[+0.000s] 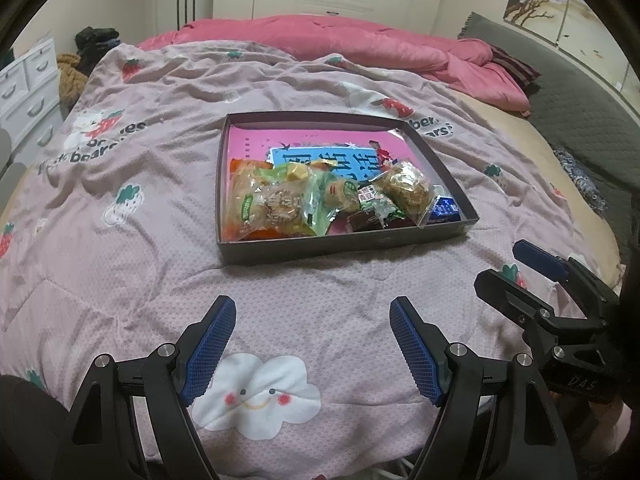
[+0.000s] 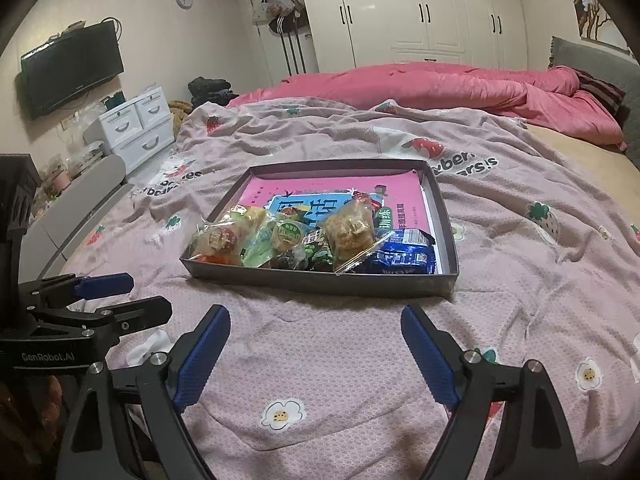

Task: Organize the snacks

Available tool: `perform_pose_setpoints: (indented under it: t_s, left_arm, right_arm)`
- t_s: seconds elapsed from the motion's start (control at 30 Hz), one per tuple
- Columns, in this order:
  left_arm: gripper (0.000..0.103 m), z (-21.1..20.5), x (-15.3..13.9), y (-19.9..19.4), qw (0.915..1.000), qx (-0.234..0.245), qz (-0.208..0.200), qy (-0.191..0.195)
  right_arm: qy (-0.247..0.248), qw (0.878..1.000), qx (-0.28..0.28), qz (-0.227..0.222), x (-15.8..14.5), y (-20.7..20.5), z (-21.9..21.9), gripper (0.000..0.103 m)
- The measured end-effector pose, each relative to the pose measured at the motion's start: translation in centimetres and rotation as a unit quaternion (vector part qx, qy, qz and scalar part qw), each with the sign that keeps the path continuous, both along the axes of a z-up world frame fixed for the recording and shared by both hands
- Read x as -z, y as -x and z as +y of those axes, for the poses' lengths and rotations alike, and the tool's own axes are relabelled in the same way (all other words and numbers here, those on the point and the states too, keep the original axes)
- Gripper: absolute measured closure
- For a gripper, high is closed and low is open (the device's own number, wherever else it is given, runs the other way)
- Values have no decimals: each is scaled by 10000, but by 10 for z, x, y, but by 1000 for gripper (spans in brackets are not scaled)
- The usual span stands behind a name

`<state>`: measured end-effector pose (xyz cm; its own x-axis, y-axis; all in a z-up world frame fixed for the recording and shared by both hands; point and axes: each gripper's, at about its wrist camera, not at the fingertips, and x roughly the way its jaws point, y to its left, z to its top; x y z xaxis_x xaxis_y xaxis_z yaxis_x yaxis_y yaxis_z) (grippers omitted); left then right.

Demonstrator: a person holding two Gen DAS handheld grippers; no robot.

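A shallow dark box lies on the bed. Inside it lies a pink book. Several wrapped snacks are piled at its near end: an orange-green pack, a clear bag of brown cakes and a blue packet. My left gripper is open and empty, hovering above the blanket short of the box. My right gripper is open and empty beside it. Each gripper shows in the other's view, the right and the left.
The bed is covered by a pink strawberry-print blanket. A bunched pink duvet lies at the far side. White drawers and a wall TV stand to the left, wardrobes behind.
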<state>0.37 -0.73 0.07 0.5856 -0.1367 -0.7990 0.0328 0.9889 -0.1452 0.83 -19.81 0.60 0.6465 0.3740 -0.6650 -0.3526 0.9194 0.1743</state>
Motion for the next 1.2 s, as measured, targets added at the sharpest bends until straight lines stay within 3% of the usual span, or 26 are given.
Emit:
perform_pose_setpoints:
  t_s: [1.2]
  left_arm:
    - [22,-1,0,-1,9999,15,26,-137]
  right_arm:
    - [2,10000,49,42,3,-4,-5,13]
